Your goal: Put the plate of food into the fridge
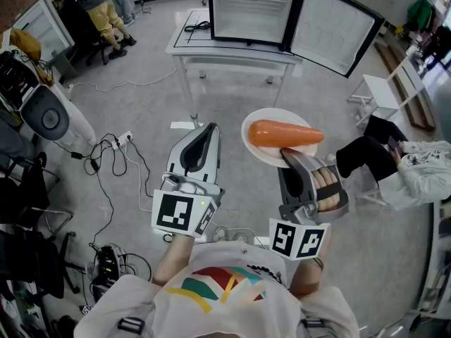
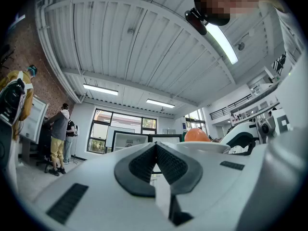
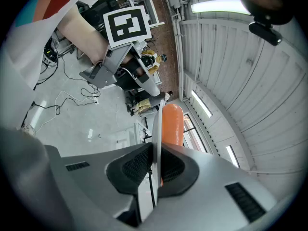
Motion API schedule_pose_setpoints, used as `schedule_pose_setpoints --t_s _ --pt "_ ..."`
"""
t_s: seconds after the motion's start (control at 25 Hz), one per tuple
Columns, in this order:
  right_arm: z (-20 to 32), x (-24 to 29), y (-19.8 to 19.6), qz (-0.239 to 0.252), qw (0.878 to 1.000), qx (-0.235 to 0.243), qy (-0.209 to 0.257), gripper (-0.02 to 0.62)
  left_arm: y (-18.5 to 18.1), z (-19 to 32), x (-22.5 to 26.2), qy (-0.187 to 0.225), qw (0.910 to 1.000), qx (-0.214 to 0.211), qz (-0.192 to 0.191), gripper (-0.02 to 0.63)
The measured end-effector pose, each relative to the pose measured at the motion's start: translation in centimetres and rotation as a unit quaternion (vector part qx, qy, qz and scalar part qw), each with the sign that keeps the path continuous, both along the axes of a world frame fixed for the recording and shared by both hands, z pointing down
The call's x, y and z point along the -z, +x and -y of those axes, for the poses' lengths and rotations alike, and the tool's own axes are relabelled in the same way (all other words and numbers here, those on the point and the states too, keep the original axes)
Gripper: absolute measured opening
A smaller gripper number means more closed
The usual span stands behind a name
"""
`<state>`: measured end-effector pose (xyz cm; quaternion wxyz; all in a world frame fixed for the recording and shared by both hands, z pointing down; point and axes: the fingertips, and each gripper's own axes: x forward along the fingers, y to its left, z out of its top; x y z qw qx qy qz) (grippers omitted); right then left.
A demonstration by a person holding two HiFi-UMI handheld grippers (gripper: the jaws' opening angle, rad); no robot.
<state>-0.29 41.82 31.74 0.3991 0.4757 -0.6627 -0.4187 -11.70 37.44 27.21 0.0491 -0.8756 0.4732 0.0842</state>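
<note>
Plate of food: a white plate (image 1: 272, 115) carrying one orange carrot (image 1: 285, 133) is in the air in front of the person, over open floor and well short of the fridge (image 1: 250, 9). The fridge stands on a white table (image 1: 232, 53) with its door (image 1: 338, 30) swung wide to the right, so the cavity is already accessible. The right gripper (image 1: 292, 155) takes the plate by its near rim only. That looks deliberate: an edge grip leaves the far side of the plate free to go onto a shelf first, and the carrot lies clear of the jaws. In the head view the plate looks about level, which suits a loose, round item that could roll off. In the right gripper view the plate shows edge-on between the ribbed pads, the carrot on one face of it. The jaws are drawn in to a narrow gap, both pads pressing on the thin rim, so the grip is firm. The left gripper (image 1: 205, 132) is beside the right one, apart from the plate, pointing towards the fridge. Its own view shows the jaws brought fully together with nothing between them, so it carries nothing and takes no share of the load. A seated person (image 1: 394, 164) is off to the right, clear of the path to the fridge.
</note>
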Motion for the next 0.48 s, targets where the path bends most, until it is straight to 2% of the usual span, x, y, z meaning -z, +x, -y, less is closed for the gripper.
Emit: schedule_pose_setpoints --t_s 0.48 --pt "-1.7 -0.3 -0.4 0.000 1.000 0.014 -0.002 0.025 -0.8 -1.6 -0.2 -0.001 0.9999 0.011 -0.011 0.006"
